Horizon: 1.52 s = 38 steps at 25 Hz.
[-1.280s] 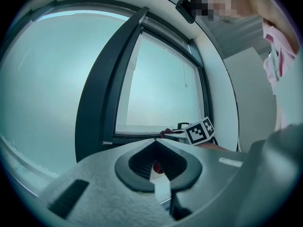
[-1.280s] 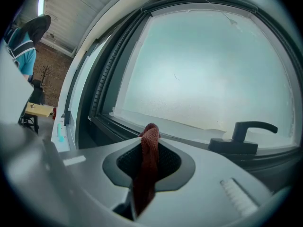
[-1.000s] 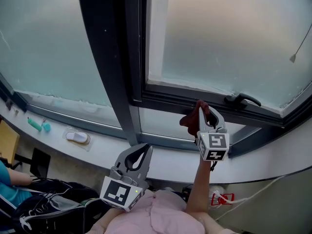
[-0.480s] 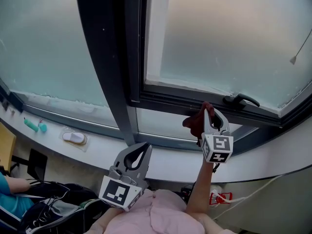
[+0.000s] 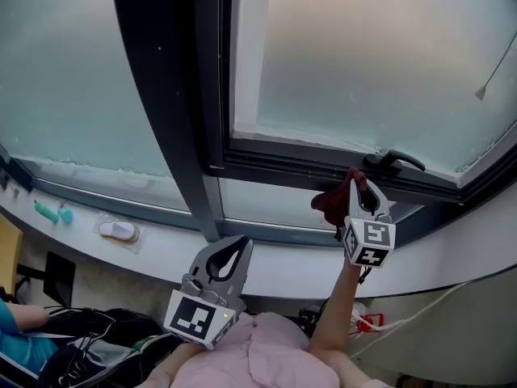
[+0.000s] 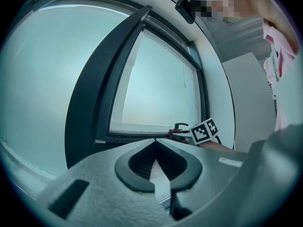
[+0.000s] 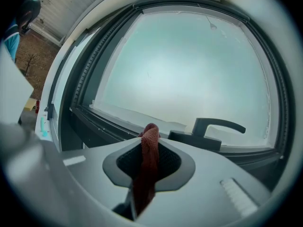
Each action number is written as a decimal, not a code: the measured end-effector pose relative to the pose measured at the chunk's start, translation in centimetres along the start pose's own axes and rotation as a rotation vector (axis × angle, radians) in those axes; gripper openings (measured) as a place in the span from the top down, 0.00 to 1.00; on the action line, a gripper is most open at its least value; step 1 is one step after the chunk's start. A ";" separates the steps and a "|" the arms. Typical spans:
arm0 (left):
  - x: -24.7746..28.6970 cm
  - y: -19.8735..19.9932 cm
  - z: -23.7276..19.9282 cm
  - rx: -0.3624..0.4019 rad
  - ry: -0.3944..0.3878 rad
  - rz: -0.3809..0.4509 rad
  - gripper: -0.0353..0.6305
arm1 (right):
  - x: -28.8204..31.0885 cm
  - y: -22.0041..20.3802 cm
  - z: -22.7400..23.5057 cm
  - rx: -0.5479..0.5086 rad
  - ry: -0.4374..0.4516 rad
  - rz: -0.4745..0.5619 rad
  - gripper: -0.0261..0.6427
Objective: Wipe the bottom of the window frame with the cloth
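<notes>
Two grippers. Right gripper (image 5: 359,183), 3 o'clock: jaws pinched on one dark red fabric cloth (image 5: 329,202), half hidden between them, beside dark metal window frame (image 5: 291,163) bottom rail; contact unclear. Left gripper (image 5: 230,247), 6 o'clock: jaws closed, empty. One black lever handle (image 5: 394,158).

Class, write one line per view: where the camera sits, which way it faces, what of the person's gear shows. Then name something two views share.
Head view: on the person's head, looking steeply down at the window frame; left gripper, right gripper and right forearm show.
Left gripper view: on the left gripper, facing the window frame; its shut jaws show.
Right gripper view: on the right gripper, facing the window frame's bottom; its jaws clamp the red cloth.
Shared: both gripper views show the window handle.
</notes>
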State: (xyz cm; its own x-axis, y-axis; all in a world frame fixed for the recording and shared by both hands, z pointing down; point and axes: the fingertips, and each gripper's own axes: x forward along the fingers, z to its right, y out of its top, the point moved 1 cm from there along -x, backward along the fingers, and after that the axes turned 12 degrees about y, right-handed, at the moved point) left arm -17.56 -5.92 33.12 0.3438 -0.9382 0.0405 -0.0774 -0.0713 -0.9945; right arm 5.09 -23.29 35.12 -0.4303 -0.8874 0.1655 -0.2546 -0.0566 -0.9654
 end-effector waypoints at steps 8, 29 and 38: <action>0.0 0.1 0.5 0.006 0.000 0.003 0.95 | -1.1 -0.8 2.4 0.019 -0.054 0.000 0.88; 0.7 0.3 0.2 0.005 0.006 0.014 0.95 | -3.1 -2.1 6.6 0.060 -0.178 0.003 0.88; 0.3 0.1 -0.6 0.004 0.017 0.006 0.95 | -3.2 -2.0 6.4 0.067 -0.200 -0.001 0.89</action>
State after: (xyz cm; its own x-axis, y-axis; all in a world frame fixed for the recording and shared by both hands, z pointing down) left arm -17.98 -6.45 33.05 0.3275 -0.9442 0.0357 -0.0757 -0.0639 -0.9951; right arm 12.52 -23.29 35.24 -0.2482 -0.9600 0.1293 -0.1938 -0.0815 -0.9776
